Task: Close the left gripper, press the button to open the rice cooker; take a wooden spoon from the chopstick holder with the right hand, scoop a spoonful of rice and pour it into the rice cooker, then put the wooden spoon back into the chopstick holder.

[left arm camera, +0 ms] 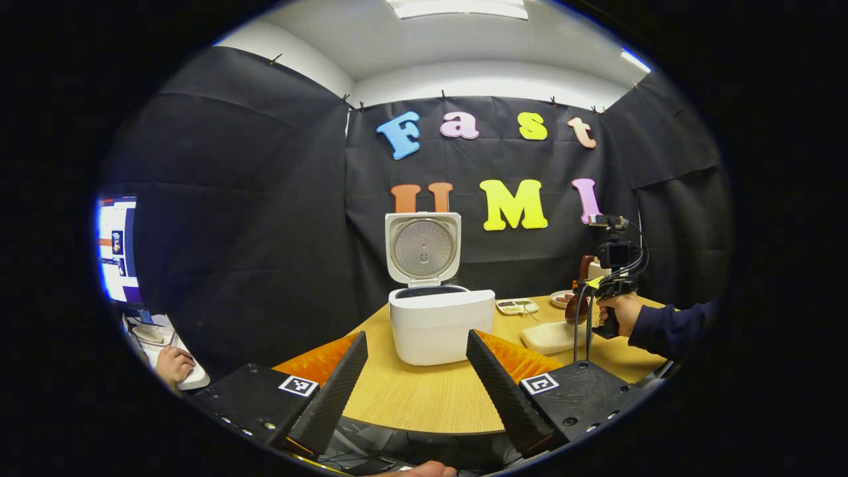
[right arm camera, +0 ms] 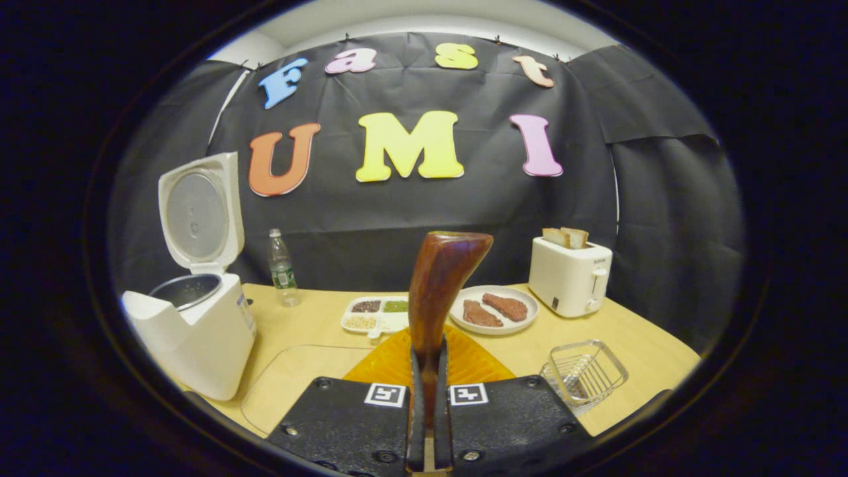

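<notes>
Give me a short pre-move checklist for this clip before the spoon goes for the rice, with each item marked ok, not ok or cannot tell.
1. Rice cooker lid up: ok, it stands open and the inner pot shows.
2. Wooden spoon gripped: ok, the right gripper is shut on it and it stands upright between the fingers.
3. Left gripper out of the way: ok, open and set back from the cooker at the table edge.
4. Spoon bowl empty or loaded: cannot tell.
5. Rice source located: cannot tell; the divided tray holds small grains, but which is rice is unclear.
6. Chopstick holder for the return: cannot tell.
</notes>
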### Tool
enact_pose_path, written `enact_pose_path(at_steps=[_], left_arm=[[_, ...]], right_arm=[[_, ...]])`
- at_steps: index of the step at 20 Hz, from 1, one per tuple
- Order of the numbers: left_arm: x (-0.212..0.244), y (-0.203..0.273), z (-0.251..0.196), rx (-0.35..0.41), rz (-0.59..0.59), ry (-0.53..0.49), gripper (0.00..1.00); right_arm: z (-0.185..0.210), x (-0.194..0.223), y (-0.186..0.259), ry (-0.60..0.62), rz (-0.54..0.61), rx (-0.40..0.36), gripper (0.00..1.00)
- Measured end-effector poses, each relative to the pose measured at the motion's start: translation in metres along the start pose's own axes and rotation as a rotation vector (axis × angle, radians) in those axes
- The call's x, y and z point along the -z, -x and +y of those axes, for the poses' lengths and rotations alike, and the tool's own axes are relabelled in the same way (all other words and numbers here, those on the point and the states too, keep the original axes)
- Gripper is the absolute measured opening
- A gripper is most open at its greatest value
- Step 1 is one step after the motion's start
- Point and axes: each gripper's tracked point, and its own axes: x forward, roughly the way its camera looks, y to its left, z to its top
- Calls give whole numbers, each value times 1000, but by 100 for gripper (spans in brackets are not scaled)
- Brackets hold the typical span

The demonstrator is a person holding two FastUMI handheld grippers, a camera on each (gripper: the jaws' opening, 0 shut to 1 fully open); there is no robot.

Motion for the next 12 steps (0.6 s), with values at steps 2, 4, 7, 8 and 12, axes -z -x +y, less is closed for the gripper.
enact_pose_path(at_steps=[2,4,7,8,12], left_arm=[[2,0,2,-2,6,-3,96],[6,-1,3,1,12,3,95],[9,-2,13,-25,25,-1,95],[7,0,14,-29,28,-2,96],[3,2,17,-40,29,-10,95]], right_arm=[[-3,3,-6,29,-32,42,11],[-4,4,-8,47,-67,92,11],[31,18,-12,21,-26,41,11],[48,23,-9,-10,-3,-9,11],[90,31,7,-66,26,-180,11]])
